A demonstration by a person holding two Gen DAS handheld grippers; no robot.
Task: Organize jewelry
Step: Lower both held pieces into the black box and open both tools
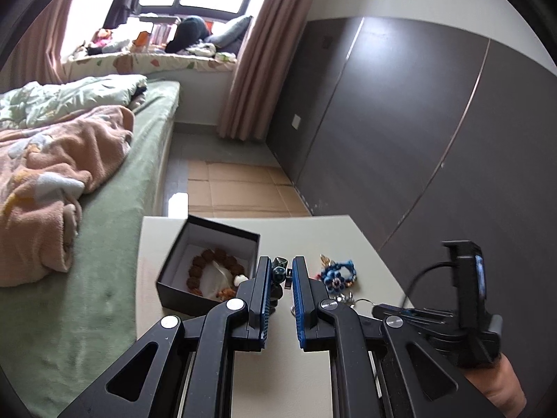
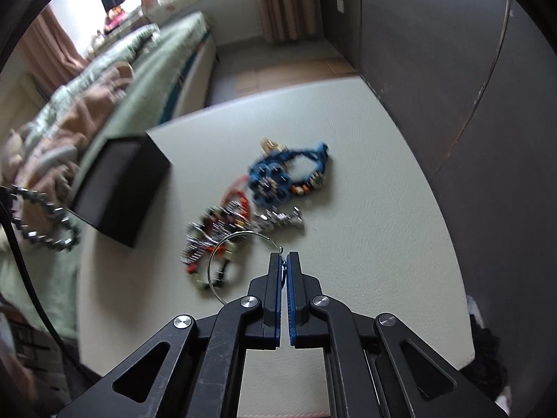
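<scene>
An open black box [image 1: 209,264] holds a brown bead bracelet [image 1: 212,261]; the box also shows in the right wrist view [image 2: 118,188]. My left gripper [image 1: 281,271] is partly closed on a dark green bead bracelet [image 1: 278,271], which hangs at the left edge of the right wrist view [image 2: 41,219]. My right gripper [image 2: 284,261] is shut on a thin silver hoop [image 2: 222,261]. A blue flower bracelet [image 2: 275,177] and a pile of mixed beaded jewelry [image 2: 216,233] lie on the white tabletop [image 2: 365,209].
A bed with green sheet [image 1: 104,278] and a peach blanket [image 1: 52,174] lies left of the table. A dark wall panel [image 1: 435,139] runs along the right. The right gripper body [image 1: 463,296] sits at the table's right edge.
</scene>
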